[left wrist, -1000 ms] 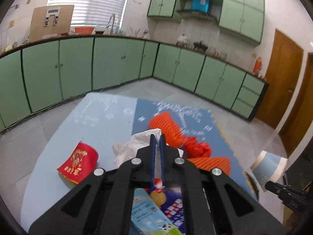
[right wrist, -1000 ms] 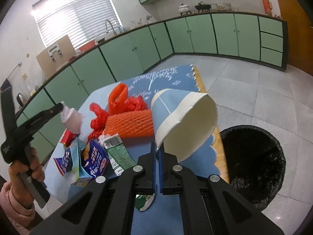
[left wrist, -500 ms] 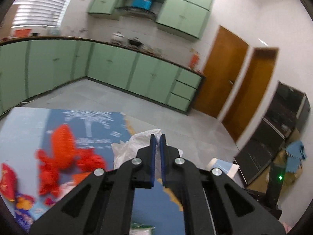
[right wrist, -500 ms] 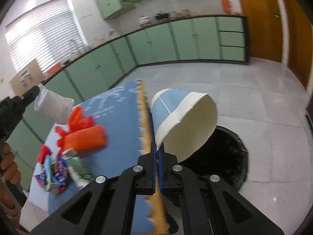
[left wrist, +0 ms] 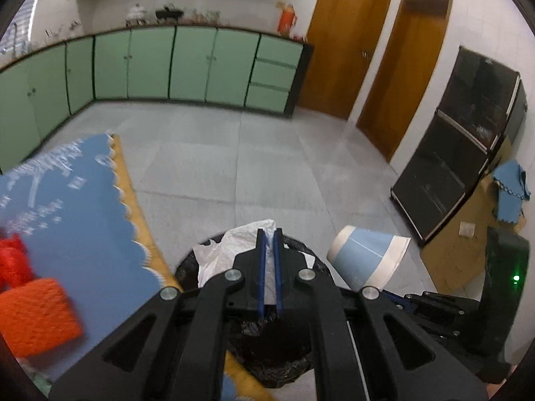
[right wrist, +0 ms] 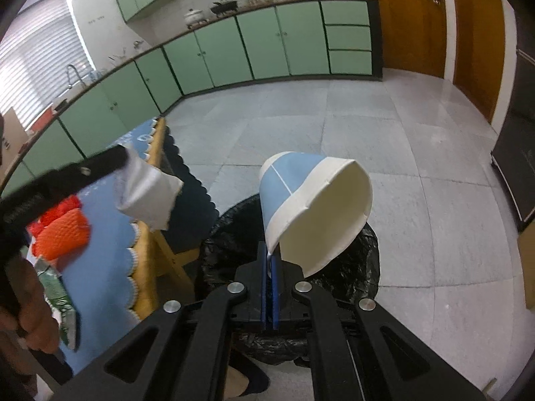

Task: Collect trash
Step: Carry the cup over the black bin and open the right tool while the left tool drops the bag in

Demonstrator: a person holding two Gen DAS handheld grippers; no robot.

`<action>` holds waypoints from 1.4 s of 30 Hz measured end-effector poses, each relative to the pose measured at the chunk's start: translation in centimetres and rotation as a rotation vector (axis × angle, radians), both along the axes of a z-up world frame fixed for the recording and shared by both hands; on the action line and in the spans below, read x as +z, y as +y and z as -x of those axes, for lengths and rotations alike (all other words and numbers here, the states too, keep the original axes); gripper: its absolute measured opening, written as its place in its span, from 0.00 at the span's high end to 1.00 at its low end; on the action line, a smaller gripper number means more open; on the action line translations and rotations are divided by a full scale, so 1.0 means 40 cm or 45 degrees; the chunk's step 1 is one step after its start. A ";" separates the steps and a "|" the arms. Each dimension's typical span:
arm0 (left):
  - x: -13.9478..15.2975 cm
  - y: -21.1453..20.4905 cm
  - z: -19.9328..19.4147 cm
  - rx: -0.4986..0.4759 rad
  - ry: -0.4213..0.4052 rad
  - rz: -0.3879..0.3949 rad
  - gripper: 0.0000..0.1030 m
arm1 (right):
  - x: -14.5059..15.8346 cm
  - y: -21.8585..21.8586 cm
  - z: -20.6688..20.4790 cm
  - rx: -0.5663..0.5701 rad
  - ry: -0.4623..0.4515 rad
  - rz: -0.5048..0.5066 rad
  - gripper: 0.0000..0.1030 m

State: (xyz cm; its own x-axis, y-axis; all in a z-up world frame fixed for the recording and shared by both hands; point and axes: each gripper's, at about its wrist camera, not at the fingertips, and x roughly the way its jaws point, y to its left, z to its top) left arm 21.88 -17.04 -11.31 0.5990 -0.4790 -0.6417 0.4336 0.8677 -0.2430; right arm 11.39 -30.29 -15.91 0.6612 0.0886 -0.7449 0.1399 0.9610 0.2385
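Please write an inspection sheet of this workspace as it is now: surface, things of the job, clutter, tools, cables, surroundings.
Surface: table with a blue scalloped cloth, at the left of the bin.
Job's things: black-lined bin on the floor; paper cup, blue and white, above it; crumpled white tissue above it.
Clutter: orange foam net, red netting and a green wrapper on the table.
Tools: left tool shut on the tissue; right tool shut on the cup's rim.
Cables: nothing seen.
Surroundings: green cabinets, wooden doors, tiled floor, dark cabinet.
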 end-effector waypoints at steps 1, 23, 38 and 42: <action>-0.018 -0.014 -0.016 -0.012 0.033 0.009 0.97 | -0.006 -0.004 -0.006 -0.006 0.011 -0.003 0.98; 0.083 0.148 0.069 0.193 -0.085 -0.066 0.43 | 0.024 0.033 -0.008 0.013 -0.014 0.029 0.35; 0.158 0.712 0.295 0.886 -0.179 -0.364 0.38 | 0.109 0.373 -0.053 0.328 -0.191 -0.021 0.24; 0.141 0.838 0.330 1.023 -0.107 -0.377 0.38 | 0.105 0.446 -0.062 0.373 -0.193 -0.008 0.24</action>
State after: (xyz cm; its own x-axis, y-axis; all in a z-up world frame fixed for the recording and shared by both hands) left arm 8.66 16.48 -5.67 0.7358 0.2910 -0.6115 -0.3329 0.9417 0.0476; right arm 13.88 -12.43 -11.72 0.7102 0.2958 -0.6389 -0.1799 0.9536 0.2415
